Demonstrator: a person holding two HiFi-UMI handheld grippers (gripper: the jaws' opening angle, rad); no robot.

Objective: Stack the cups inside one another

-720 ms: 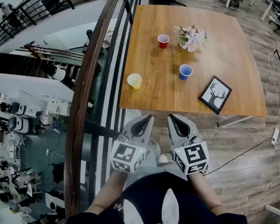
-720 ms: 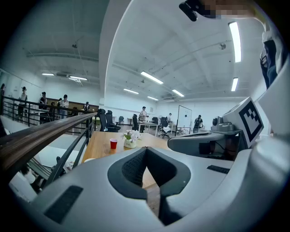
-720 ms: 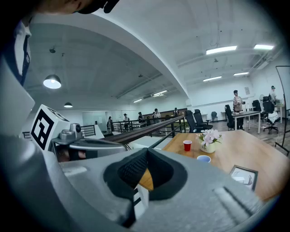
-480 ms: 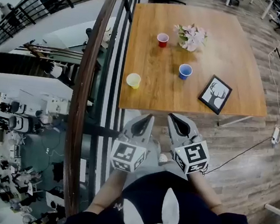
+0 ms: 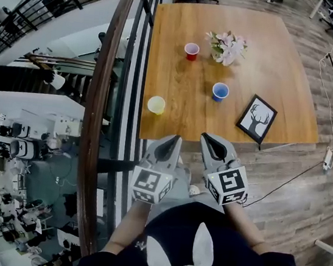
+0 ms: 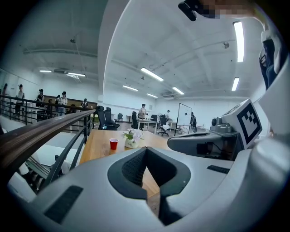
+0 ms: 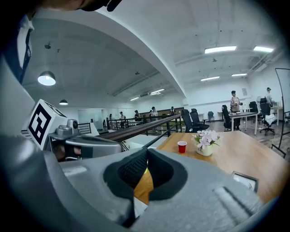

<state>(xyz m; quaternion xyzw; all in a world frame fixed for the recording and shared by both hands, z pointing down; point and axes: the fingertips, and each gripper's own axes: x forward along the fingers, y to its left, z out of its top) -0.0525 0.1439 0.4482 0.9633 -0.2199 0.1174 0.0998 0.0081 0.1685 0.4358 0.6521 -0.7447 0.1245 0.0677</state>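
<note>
Three cups stand apart on the wooden table (image 5: 287, 60): a red cup (image 5: 191, 51) at the back beside the flowers, a blue cup (image 5: 220, 91) in the middle, and a yellow cup (image 5: 156, 104) near the front left edge. My left gripper (image 5: 169, 143) and right gripper (image 5: 210, 143) are held side by side before the table's front edge, short of it, both shut and empty. The left gripper view shows the red cup (image 6: 113, 143) far beyond the shut left gripper (image 6: 146, 154). The right gripper view shows the red cup (image 7: 181, 146) beyond the shut right gripper (image 7: 147, 156).
A vase of pale flowers (image 5: 228, 46) stands at the back next to the red cup. A framed deer picture (image 5: 256, 118) lies at the front right. A dark stair railing (image 5: 99, 107) runs along the table's left side. Cables lie on the wooden floor (image 5: 307, 180) to the right.
The table and cups have slid slightly lower in the head view, closer to the grippers. Both grippers stay shut and side by side.
</note>
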